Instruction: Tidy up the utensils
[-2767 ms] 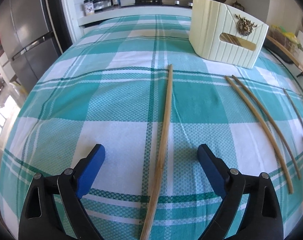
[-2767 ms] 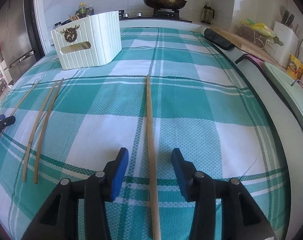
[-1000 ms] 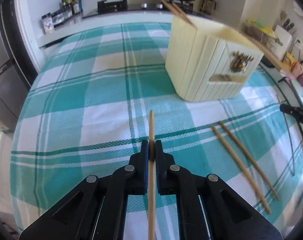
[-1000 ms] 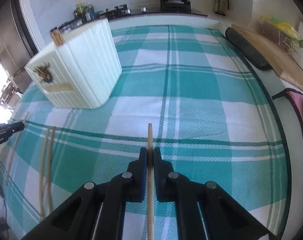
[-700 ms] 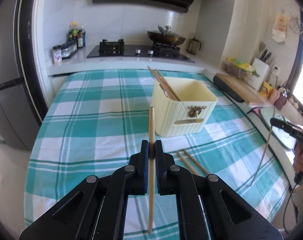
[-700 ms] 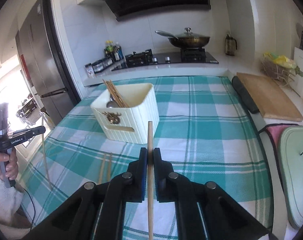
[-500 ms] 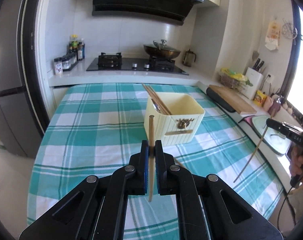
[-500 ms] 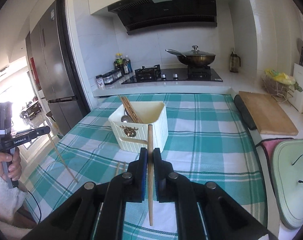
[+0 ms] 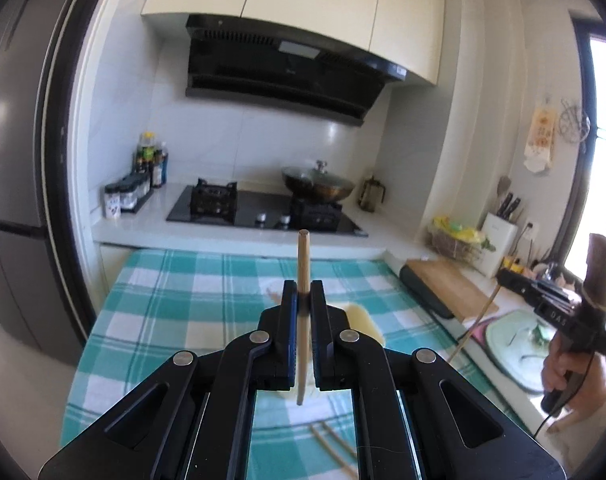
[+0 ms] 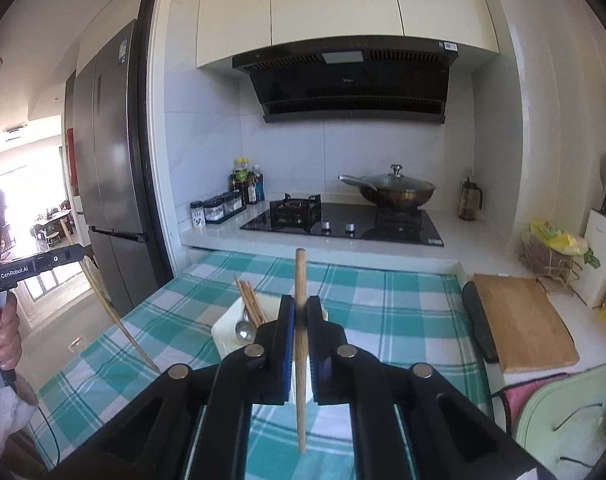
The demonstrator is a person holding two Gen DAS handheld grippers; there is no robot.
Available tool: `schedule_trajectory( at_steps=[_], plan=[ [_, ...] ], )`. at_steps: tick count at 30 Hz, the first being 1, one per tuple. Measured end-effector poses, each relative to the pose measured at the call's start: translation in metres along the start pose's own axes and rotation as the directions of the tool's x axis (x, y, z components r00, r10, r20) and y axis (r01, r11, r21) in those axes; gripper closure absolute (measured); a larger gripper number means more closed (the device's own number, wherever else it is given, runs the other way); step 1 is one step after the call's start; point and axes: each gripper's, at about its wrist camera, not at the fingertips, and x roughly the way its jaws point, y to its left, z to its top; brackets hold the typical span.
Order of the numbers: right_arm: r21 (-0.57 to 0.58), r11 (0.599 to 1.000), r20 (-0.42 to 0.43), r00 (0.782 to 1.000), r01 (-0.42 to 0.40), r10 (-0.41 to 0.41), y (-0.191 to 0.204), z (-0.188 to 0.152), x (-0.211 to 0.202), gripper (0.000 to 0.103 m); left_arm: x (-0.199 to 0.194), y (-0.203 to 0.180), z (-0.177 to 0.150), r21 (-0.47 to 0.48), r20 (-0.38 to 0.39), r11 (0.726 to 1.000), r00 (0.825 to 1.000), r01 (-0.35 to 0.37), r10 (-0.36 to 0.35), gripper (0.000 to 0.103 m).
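Chopsticks are hanging upright, one (image 9: pixel 303 280) pinched mid-shaft in the left tool (image 9: pixel 303 300), another (image 10: pixel 300 320) in the right tool (image 10: pixel 301 314); light, stiff, slippery wood.

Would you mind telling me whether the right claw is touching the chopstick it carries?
Touching. In the right wrist view the right claw has both jaws closed flat against the chopstick, with no gap on either side, and the stick hangs clear above the tablecloth.

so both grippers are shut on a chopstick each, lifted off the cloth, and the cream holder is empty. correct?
Not empty. The right wrist view shows the cream holder already containing several chopsticks and a spoon. The rest holds: left gripper and right gripper are each shut on a chopstick, lifted off the cloth.
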Motion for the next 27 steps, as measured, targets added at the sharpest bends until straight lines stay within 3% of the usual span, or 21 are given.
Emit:
schedule_trajectory(
  at_steps=[5, 9, 13, 15, 19, 22, 23, 26, 27],
  plan=[
    [0.036, 0.999, 0.15, 0.989, -0.004, -0.001, 0.002, 0.046, 0.02, 0.097, 0.047, -0.015, 0.029, 0.001, 0.08, 1.0, 0.997, -0.007, 0.007, 0.099],
    [-0.008, 1.0, 0.202, 0.979, 0.013, -0.011, 0.011, 0.056, 0.058, 0.097, 0.104, -0.017, 0.019, 0.002, -0.002, 0.999, 0.999, -0.038, 0.038, 0.099],
    [-0.054, 0.998, 0.104, 0.995, 0.018, -0.013, 0.012, 0.04, 0.109, 0.097, 0.155, -0.005, -0.008, -0.024, -0.141, 0.998, 0.989, -0.055, 0.051, 0.099],
    [-0.041, 0.999, -0.006, 1.0, -0.012, 0.011, 0.007, 0.029, 0.137, 0.097, 0.178, 0.002, -0.022, -0.045, -0.218, 0.997, 0.975, -0.059, 0.048, 0.099],
    [-0.002, 1.0, -0.193, 0.981, -0.026, 0.025, -0.004, 0.009, 0.188, 0.097, 0.207, 0.01, -0.041, -0.077, -0.322, 0.994, 0.946, -0.073, 0.045, 0.099],
    [0.03, 0.999, -0.259, 0.964, -0.045, 0.052, -0.006, -0.001, 0.21, 0.095, 0.216, 0.01, -0.046, -0.071, -0.356, 0.993, 0.932, -0.098, 0.067, 0.098],
    [0.048, 0.997, -0.275, 0.959, -0.058, 0.069, -0.007, -0.003, 0.214, 0.095, 0.215, 0.01, -0.046, -0.071, -0.359, 0.992, 0.93, -0.105, 0.072, 0.09],
    [0.107, 0.991, -0.267, 0.958, -0.077, 0.103, -0.009, -0.005, 0.212, 0.068, 0.201, 0.011, -0.043, -0.079, -0.355, 0.993, 0.933, -0.093, 0.059, 0.052],
    [0.124, 0.989, -0.242, 0.964, -0.085, 0.113, -0.01, -0.004, 0.204, 0.067, 0.194, 0.012, -0.042, -0.068, -0.351, 0.993, 0.934, -0.096, 0.066, 0.045]
  ],
)
